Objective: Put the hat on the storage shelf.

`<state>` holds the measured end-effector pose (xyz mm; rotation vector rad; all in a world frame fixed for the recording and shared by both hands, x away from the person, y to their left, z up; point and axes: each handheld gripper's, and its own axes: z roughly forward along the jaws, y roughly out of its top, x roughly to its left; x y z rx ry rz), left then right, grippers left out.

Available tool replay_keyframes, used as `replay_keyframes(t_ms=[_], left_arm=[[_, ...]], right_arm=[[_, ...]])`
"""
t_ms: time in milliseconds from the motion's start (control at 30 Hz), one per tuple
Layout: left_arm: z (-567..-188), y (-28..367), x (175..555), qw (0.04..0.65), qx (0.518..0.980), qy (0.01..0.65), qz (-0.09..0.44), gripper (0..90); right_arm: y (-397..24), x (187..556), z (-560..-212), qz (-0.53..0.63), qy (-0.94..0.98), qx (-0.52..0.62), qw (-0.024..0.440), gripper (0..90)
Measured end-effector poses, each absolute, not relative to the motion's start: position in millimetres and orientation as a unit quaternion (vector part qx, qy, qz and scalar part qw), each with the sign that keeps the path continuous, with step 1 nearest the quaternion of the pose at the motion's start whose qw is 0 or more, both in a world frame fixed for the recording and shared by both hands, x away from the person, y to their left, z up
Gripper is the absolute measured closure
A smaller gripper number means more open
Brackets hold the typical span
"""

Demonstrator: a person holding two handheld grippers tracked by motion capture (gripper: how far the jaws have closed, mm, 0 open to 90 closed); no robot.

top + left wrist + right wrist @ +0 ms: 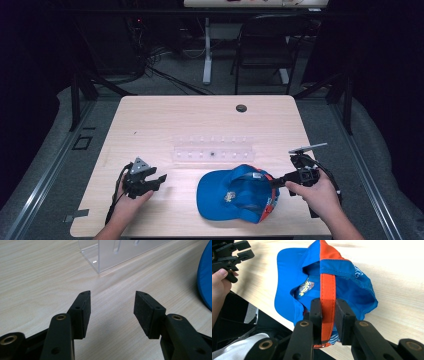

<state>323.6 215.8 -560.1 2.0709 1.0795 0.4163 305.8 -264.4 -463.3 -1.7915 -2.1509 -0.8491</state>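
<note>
Right gripper (328, 322) has its jaws pinched tight on the orange back strap of the blue fabric baseball cap (235, 192), which sits at the near edge of the pale wooden table (165, 115) with its rear edge just lifting. The left gripper (111, 312) waits spread wide and empty over bare wood beside it. I'd call this early going, cap grabbed but not placed anywhere, and the clear acrylic rack (212, 149) beyond it holds nothing I can make out.
</note>
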Motion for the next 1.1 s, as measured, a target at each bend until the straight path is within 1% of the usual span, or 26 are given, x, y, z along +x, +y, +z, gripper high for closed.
replay_keyframes(t_ms=[400,700,867,1100], left_arm=[[-560.6,214.9,323.4,0.375,0.81,0.422,0.161,48.3],[-560.3,214.8,323.3,0.375,0.81,0.421,0.162,48.3],[-560.5,214.7,323.4,0.376,0.81,0.421,0.162,48.3],[-560.5,214.8,323.3,0.375,0.81,0.421,0.161,48.3]], right_arm=[[-252.6,318.5,-439.4,-0.241,-0.751,-0.605,0.107,77.4],[-249.3,326.9,-415.3,-0.237,-0.754,-0.603,0.106,77.6],[-246.5,330.8,-406.7,-0.234,-0.751,-0.609,0.097,77.5],[-246.9,335.1,-394.3,-0.231,-0.755,-0.606,0.098,77.5]])
